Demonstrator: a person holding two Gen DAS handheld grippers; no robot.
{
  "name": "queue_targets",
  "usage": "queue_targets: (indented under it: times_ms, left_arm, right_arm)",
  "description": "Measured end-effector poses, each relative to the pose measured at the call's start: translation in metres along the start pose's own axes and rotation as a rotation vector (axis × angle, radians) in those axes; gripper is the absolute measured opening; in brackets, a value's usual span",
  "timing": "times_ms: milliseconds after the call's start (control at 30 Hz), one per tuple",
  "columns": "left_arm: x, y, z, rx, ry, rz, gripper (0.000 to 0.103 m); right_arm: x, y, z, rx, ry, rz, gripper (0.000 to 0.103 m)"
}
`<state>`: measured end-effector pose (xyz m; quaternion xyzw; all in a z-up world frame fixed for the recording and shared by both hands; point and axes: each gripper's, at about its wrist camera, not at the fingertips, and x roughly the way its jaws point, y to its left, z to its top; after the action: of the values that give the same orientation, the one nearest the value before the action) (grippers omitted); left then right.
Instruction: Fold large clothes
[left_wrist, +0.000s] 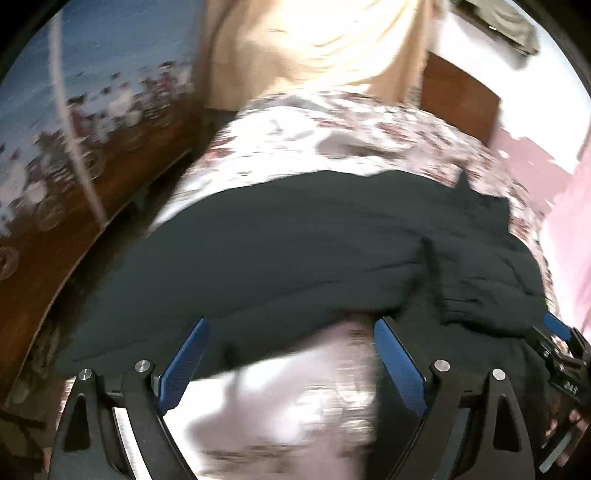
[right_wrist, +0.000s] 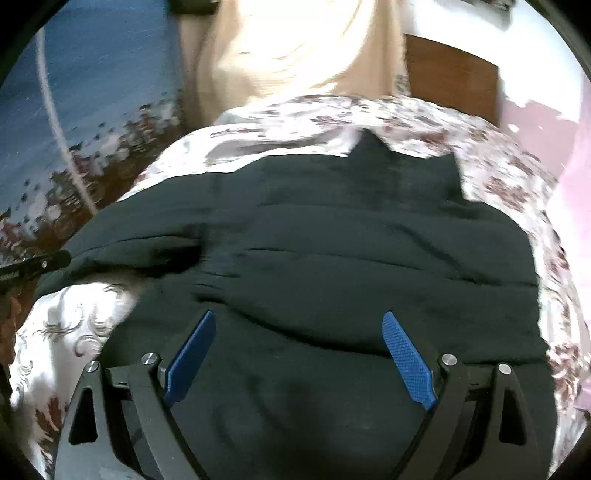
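A large black garment (left_wrist: 280, 254) lies spread on a floral bedsheet (left_wrist: 303, 136). It also shows in the right wrist view (right_wrist: 332, 251), with folds and a pointed corner at its far edge. My left gripper (left_wrist: 291, 325) is open, its blue pads wide apart just above the garment's near edge, with sheet showing between them. My right gripper (right_wrist: 299, 321) is open over the garment's near part and holds nothing. The right gripper also shows at the right edge of the left wrist view (left_wrist: 561, 347). Both views are blurred.
A cream curtain (left_wrist: 310, 44) hangs beyond the bed. A brown wooden headboard (left_wrist: 458, 99) stands at the far right, with a pink wall (left_wrist: 565, 221) beside it. A blue patterned panel over brown wood (left_wrist: 92, 122) runs along the left.
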<state>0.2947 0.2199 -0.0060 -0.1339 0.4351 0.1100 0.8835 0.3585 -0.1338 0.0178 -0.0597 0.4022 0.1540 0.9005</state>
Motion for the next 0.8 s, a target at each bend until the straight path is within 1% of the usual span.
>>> queue_targets:
  times_ms: [100, 200, 233, 300, 367, 433, 467, 500, 633, 733, 800]
  left_arm:
    - [0.005, 0.049, 0.001, -0.082, 0.003, 0.044, 0.091]
    - [0.012, 0.095, -0.003, -0.222, 0.025, 0.054, 0.091]
    - [0.014, 0.108, -0.006, -0.275, 0.036, 0.053, 0.091]
    - [0.018, 0.13, -0.015, -0.376, 0.058, 0.061, 0.091]
    - [0.019, 0.146, -0.028, -0.465, 0.054, 0.079, 0.091]
    - [0.025, 0.165, -0.04, -0.564, 0.059, 0.085, 0.091]
    - [0.03, 0.171, -0.043, -0.596, 0.077, 0.073, 0.091]
    - [0.037, 0.177, -0.046, -0.627, 0.097, 0.043, 0.091]
    - [0.048, 0.18, -0.05, -0.678, 0.112, 0.008, 0.098]
    - [0.055, 0.182, -0.057, -0.732, 0.145, -0.028, 0.098]
    - [0.051, 0.18, -0.061, -0.74, 0.134, -0.012, 0.098]
  right_arm:
    - [0.011, 0.032, 0.003, -0.048, -0.021, -0.005, 0.089]
    - [0.025, 0.057, 0.013, -0.078, -0.039, -0.044, 0.089]
    - [0.033, 0.063, 0.016, -0.085, -0.05, -0.076, 0.089]
    - [0.044, 0.068, 0.023, -0.087, -0.06, -0.139, 0.089]
    - [0.052, 0.07, 0.028, -0.081, -0.076, -0.198, 0.089]
    - [0.063, 0.068, 0.032, -0.056, -0.072, -0.219, 0.089]
    - [0.066, 0.066, 0.031, -0.05, -0.069, -0.217, 0.089]
    - [0.07, 0.064, 0.031, -0.048, -0.065, -0.22, 0.089]
    - [0.082, 0.059, 0.033, -0.039, -0.045, -0.219, 0.089]
    - [0.09, 0.059, 0.035, -0.032, -0.043, -0.228, 0.089]
    - [0.094, 0.059, 0.036, -0.024, -0.051, -0.228, 0.089]
